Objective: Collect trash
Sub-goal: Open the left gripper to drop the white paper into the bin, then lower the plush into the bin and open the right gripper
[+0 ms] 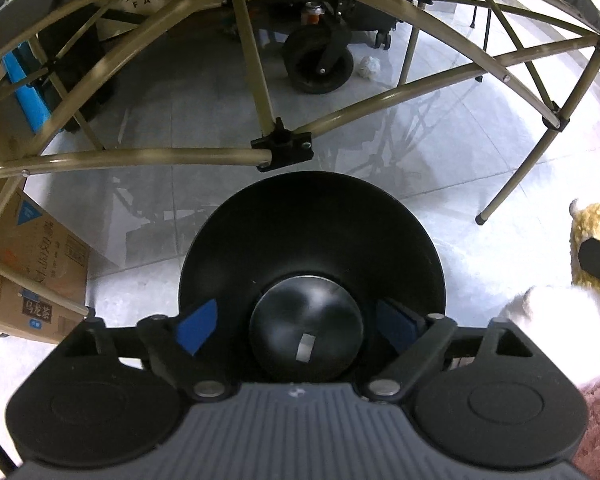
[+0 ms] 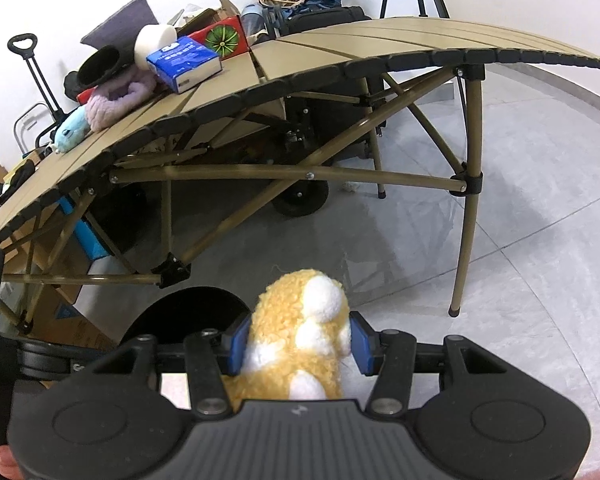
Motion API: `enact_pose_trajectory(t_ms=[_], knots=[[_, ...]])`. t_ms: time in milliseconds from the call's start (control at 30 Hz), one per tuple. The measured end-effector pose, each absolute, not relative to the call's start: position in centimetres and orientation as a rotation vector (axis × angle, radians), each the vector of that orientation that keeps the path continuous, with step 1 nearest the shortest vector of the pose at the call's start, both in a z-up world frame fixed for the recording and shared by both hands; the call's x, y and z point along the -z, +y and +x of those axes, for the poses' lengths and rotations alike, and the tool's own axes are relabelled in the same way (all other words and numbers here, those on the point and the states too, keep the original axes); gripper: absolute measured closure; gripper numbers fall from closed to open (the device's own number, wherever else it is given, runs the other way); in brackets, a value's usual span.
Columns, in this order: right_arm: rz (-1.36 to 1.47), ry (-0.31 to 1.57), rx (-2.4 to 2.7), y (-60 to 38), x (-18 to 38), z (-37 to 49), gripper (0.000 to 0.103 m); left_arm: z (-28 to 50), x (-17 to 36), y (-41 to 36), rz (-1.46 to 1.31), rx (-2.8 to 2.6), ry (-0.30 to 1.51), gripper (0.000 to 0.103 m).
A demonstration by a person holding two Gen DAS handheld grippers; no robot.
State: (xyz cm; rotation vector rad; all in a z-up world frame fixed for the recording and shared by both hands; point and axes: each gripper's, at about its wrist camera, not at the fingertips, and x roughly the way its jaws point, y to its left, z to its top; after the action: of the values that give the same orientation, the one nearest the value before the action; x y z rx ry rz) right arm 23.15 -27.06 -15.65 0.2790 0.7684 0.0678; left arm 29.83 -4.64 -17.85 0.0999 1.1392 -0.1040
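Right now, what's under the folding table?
Under the folding table: a black cart wheel, crumpled white paper beside it, cardboard boxes. The cart's upper part is hidden by the tabletop.

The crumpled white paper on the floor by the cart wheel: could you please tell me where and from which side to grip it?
Grip the crumpled paper across its middle; it is a round wad, so any width should do. Probably come low from the near, open-floor side: the wheel crowds its left, a table leg its right, and the table frame spans overhead.
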Motion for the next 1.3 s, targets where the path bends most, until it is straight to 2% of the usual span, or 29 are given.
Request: enact_pose_trajectory(t_ms=[67, 800, 1300], knots=[[0.280, 0.768, -0.066, -27.1, 15.7, 23.1, 0.053, 29.8, 17.8, -4.6, 0.109, 0.089, 1.147, 0.000], [0.275, 0.771, -0.070, -26.9, 15.9, 23.2, 0.053, 29.5, 17.9, -3.6, 0.143, 0.046, 1.204, 0.000], [0.245, 0.788, -0.133, -24.6, 15.7, 23.7, 0.053, 27.5, 16.7, 0.0, 0.110, 0.021, 1.238, 0.000]])
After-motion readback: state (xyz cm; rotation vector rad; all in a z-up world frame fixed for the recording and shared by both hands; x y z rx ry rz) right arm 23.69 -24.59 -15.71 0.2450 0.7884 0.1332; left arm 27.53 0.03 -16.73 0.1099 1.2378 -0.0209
